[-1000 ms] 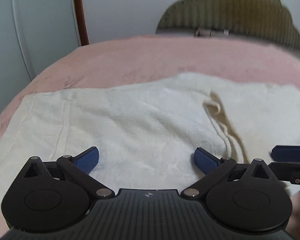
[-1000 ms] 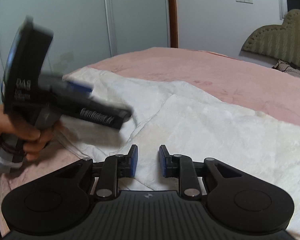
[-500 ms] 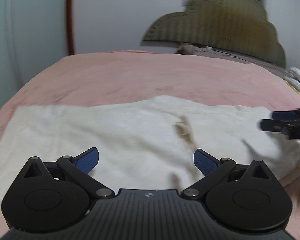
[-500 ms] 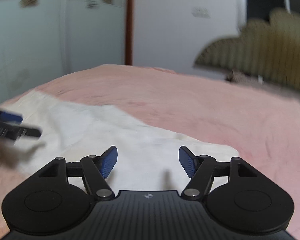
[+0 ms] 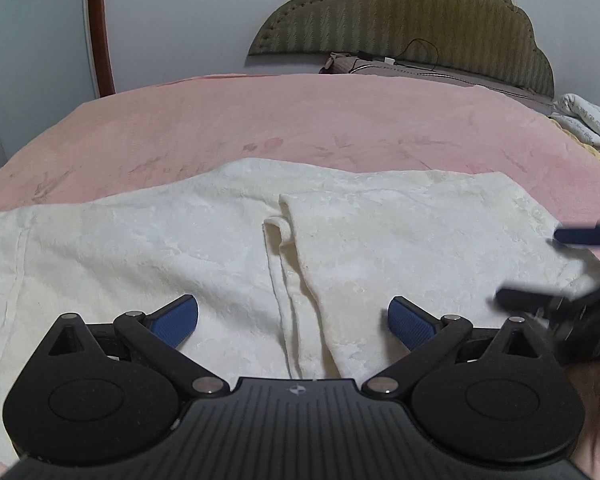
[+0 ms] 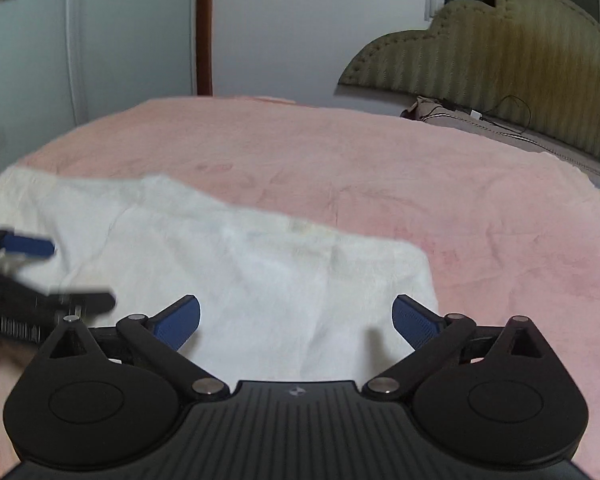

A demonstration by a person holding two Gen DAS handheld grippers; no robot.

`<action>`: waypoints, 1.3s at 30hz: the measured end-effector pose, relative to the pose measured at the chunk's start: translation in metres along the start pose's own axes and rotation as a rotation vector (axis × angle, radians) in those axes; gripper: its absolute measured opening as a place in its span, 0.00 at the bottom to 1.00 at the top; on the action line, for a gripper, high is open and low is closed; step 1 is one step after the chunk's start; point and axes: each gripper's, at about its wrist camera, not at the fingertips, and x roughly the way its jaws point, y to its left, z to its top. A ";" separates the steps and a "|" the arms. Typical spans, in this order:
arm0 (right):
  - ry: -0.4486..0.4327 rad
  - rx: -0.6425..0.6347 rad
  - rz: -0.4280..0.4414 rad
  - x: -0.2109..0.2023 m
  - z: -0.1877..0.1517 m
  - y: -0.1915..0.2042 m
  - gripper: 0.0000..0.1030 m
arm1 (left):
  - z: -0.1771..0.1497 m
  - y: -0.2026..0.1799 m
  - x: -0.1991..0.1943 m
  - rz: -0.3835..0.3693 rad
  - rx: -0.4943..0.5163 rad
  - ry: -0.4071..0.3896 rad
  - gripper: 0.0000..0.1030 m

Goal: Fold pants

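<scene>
One pair of soft cream-white pants (image 5: 204,248) lies flat on the near part of a wide bed with a pink fuzzy blanket (image 5: 300,120). One end is folded over, and its edge (image 5: 296,240) runs down the middle of the cloth. The near edge of the pants sits close to the bed's near side. Past the pants the pink blanket is bare and wide open, all the way to the one olive-green padded headboard (image 5: 412,20).

There are two grippers. The left gripper (image 5: 294,322) hangs over the pants with its jaws wide apart and nothing in them. The right gripper (image 6: 296,320) has just been opening its jaws, and they stand wide with only cloth below them. Each gripper pokes into the side of the other's view, near but apart.

A black cable (image 5: 420,54) and a white patterned pillow (image 5: 584,120) lie far back by the headboard.
</scene>
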 end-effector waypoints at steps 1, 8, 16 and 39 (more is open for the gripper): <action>0.034 0.005 0.006 0.008 -0.007 0.000 1.00 | -0.002 -0.002 -0.001 0.006 0.003 0.001 1.00; -0.033 0.085 -0.017 0.011 -0.018 0.002 1.00 | -0.017 -0.007 -0.002 0.039 0.014 -0.071 1.00; -0.035 0.094 -0.011 0.015 -0.017 0.000 1.00 | -0.018 -0.009 -0.001 0.045 0.015 -0.078 1.00; -0.109 0.054 0.006 -0.006 -0.001 0.066 1.00 | -0.040 0.040 -0.090 0.150 -0.096 -0.122 0.99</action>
